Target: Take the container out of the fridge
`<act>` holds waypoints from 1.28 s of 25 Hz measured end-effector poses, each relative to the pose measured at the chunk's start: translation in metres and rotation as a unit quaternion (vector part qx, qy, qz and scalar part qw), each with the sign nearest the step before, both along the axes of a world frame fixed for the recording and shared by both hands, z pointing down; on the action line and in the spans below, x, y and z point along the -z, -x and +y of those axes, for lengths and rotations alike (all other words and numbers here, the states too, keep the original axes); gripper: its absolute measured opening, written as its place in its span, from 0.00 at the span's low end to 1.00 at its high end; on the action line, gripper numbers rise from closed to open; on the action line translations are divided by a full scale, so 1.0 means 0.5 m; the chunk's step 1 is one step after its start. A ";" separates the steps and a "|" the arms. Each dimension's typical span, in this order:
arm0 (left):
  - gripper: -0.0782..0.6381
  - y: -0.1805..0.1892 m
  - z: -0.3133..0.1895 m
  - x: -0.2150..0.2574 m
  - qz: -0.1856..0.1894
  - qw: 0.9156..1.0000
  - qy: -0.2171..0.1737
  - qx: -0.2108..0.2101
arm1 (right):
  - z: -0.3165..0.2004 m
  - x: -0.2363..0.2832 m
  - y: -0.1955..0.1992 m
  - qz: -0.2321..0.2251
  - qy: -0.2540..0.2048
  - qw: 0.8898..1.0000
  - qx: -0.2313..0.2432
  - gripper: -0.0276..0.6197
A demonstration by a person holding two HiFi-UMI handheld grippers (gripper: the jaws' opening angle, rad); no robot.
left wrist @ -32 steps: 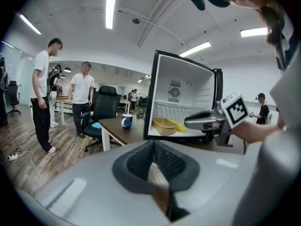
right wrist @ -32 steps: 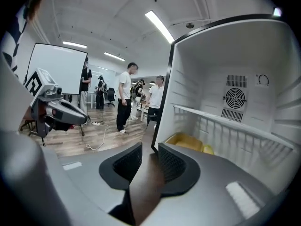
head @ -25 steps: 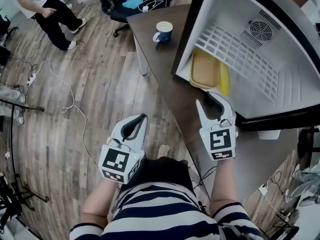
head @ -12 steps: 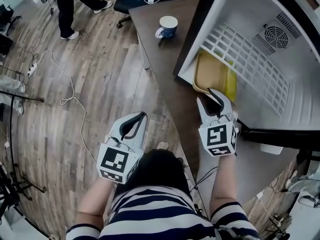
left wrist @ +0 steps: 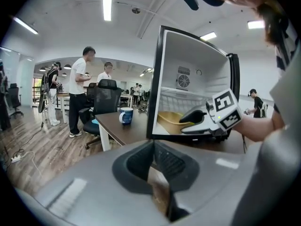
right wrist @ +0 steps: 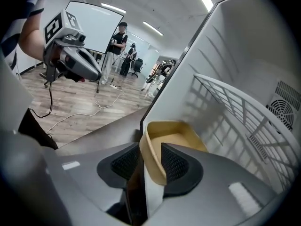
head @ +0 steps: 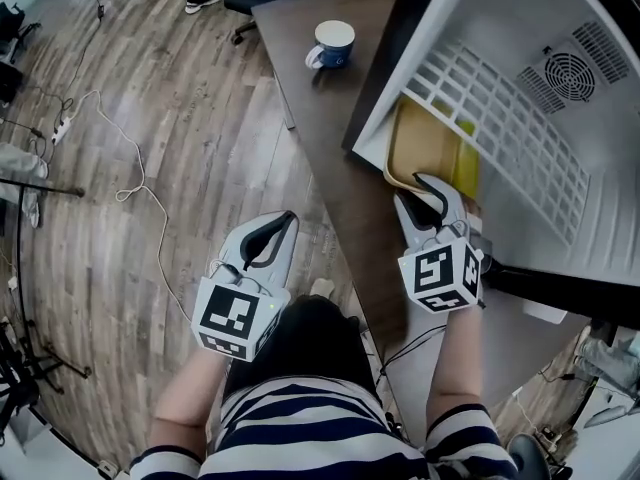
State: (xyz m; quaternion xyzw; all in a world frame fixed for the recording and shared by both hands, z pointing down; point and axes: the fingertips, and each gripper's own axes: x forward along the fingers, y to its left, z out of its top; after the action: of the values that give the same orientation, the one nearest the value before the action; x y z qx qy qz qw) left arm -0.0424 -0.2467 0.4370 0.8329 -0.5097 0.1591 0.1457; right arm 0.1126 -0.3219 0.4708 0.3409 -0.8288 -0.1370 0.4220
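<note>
The tan container [head: 425, 150] sits inside the open fridge [head: 520, 28], at its front edge. The right gripper [head: 411, 190] has the container's near rim between its jaws, which are opening and do not clamp it. The left gripper [head: 285, 221] is closed and empty, well apart, over the wooden floor [head: 150, 118].

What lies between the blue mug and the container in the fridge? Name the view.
Head view: only bare tabletop and the fridge's black front edge lie between the mug and the container.
</note>
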 end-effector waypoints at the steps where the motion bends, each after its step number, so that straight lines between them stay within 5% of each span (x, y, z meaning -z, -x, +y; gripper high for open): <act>1: 0.11 -0.003 -0.010 0.000 0.000 1.000 -0.003 0.001 | 0.000 -0.002 0.000 0.001 0.001 1.000 0.001 0.27; 18: 0.11 -0.040 -0.128 -0.006 0.004 1.000 -0.022 0.009 | -0.010 -0.012 0.002 0.052 -0.017 0.998 0.043 0.12; 32: 0.11 -0.005 -0.114 0.031 0.010 0.999 -0.039 0.020 | 0.029 0.010 0.024 0.053 -0.015 0.997 0.046 0.08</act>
State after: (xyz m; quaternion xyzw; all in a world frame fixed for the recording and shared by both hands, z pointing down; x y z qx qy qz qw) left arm -0.0400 -0.3036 0.4216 0.8290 -0.5308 0.1276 0.1213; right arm 0.1008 -0.3076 0.4659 0.3012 -0.8178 -0.1862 0.4536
